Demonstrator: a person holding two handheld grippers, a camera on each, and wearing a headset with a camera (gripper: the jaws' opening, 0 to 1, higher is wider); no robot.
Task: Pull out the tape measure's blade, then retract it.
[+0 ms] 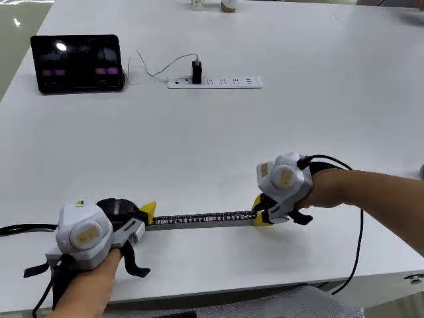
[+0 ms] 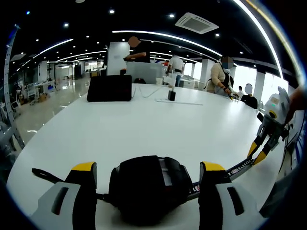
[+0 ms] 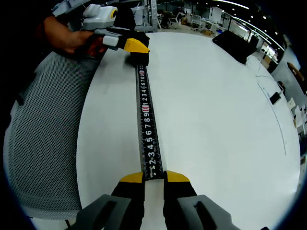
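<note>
A black tape measure case [image 1: 118, 210] lies at the table's near left; in the left gripper view the case [image 2: 148, 184] sits between yellow-tipped fingers, my left gripper [image 2: 149, 168] shut on it. Its blade [image 1: 199, 218] runs right along the table, numbers up, to my right gripper [image 1: 260, 211]. In the right gripper view the blade [image 3: 145, 120] stretches away from the blade's end, which my right gripper [image 3: 154, 178] is shut on, toward the left gripper [image 3: 125, 43] far off. The right gripper [image 2: 261, 151] also appears at the blade's far end in the left gripper view.
A dark tablet [image 1: 77, 62] stands at the far left. A white power strip [image 1: 215, 82] with a black charger [image 1: 197, 69] and cable lies behind the work. The table's near edge [image 1: 232, 281] is close under the blade. People stand at the far end [image 2: 175, 64].
</note>
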